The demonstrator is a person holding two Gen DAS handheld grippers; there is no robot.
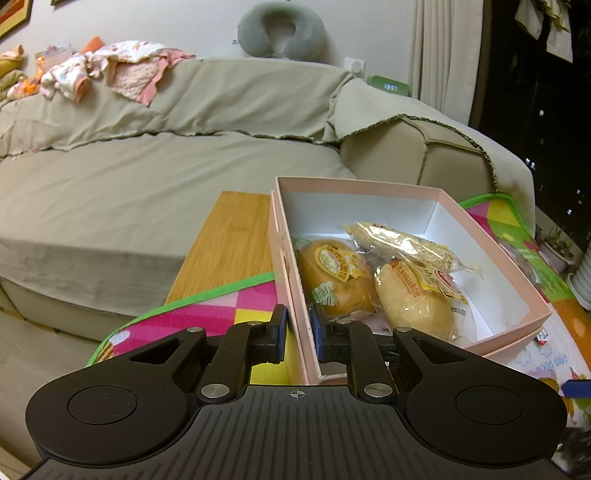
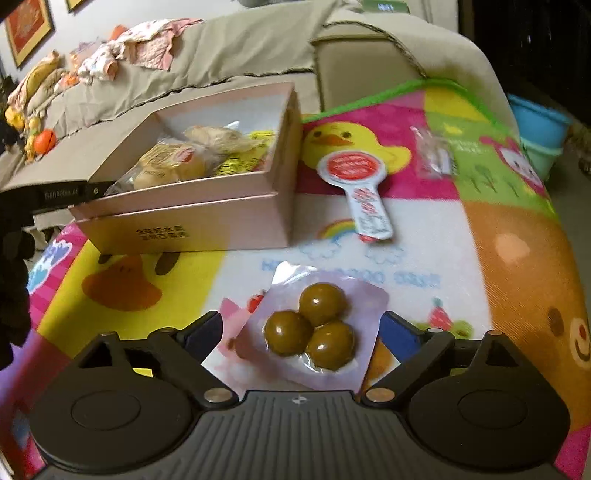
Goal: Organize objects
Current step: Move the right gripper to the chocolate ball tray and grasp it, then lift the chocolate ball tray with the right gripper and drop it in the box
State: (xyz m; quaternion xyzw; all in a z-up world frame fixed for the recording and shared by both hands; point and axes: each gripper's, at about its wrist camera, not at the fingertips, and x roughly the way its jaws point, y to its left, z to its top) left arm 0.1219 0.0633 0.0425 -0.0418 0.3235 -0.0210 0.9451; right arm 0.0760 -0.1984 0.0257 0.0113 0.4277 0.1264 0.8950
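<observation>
Left gripper (image 1: pixel 298 334): black linkage, blue pads, silver rivets, ribbed base.

Box (image 2: pixel 192 218) blocks the mat (image 2: pixel 147 273) on the left; the spoon-shaped packet (image 2: pixel 360 184) lies ahead

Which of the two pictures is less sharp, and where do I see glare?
Right wrist view: softer, the spoon-shaped packet and mat print smeared. Left wrist view: crisp, with glare on the bread wrappers in the pink box; fisheye bends the sofa edge.

Domestic living room: covered sofa (image 1: pixel 147 177) strewn with baby clothes (image 1: pixel 110 70), framed pictures (image 2: pixel 27 27), colourful children's play mat (image 2: pixel 369 240).
</observation>
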